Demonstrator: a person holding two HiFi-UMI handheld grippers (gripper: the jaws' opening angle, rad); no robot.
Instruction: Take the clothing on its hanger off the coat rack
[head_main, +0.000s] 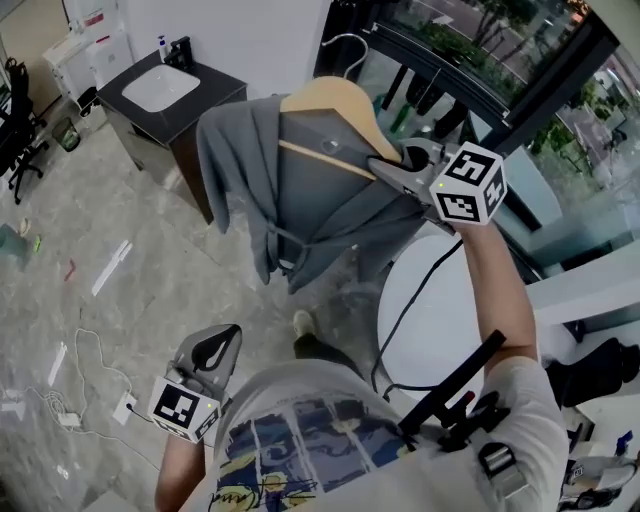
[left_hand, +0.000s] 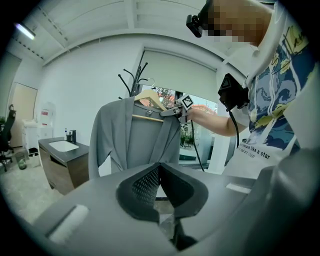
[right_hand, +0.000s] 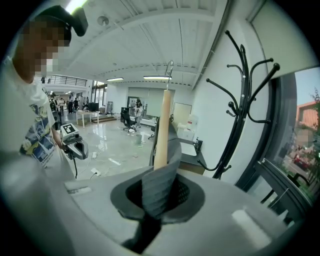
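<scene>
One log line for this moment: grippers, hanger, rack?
right gripper: jaws shut on hanger end and grey garment | hanger: hook clear of coat rack | left gripper: jaws shut, empty

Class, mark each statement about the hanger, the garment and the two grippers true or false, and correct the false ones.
1. The right gripper has its fingers closed on the wooden hanger that carries the grey garment. True.
2. The hanger's hook hangs on the coat rack. False: the hook is free in the air, and the rack stands apart to its side.
3. The left gripper grips the garment's sleeve. False: it is held low, away from the garment, with nothing between its fingers.
4. A sink sits in a dark cabinet beyond the garment. True.
</scene>
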